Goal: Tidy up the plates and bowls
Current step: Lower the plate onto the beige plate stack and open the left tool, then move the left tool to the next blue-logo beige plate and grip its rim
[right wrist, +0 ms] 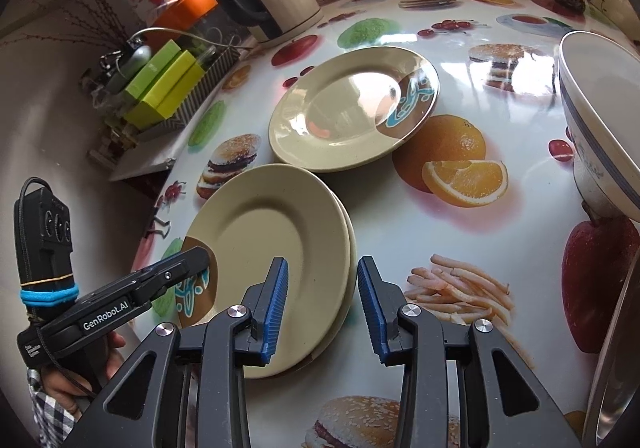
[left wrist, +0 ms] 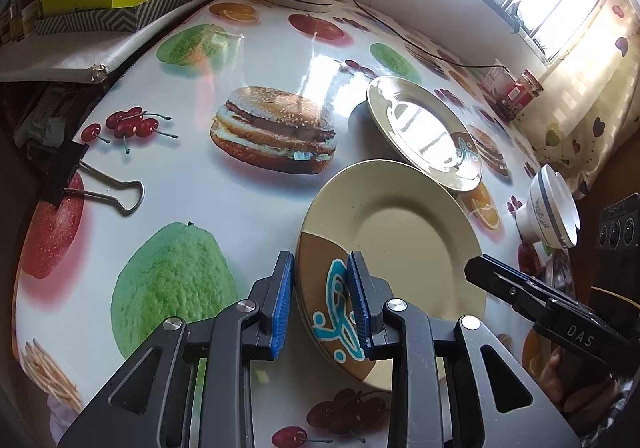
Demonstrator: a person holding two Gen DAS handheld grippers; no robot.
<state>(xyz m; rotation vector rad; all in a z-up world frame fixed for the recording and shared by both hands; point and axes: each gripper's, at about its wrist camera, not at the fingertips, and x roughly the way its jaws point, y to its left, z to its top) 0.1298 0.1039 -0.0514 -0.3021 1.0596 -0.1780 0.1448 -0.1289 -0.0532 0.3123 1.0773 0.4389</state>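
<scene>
A table (right wrist: 460, 248) with a glossy cloth printed with fruit and burgers carries everything. Near its front edge lies a stack of cream plates (right wrist: 276, 260), and a single matching plate (right wrist: 348, 112) sits just behind it, touching or nearly so. At the right stands a white bowl (right wrist: 600, 120) with a blue band. The left gripper (left wrist: 322, 304) straddles the stack's painted rim; I cannot tell whether its pads press. The right gripper (right wrist: 322, 308) hangs open over the stack's opposite rim.
</scene>
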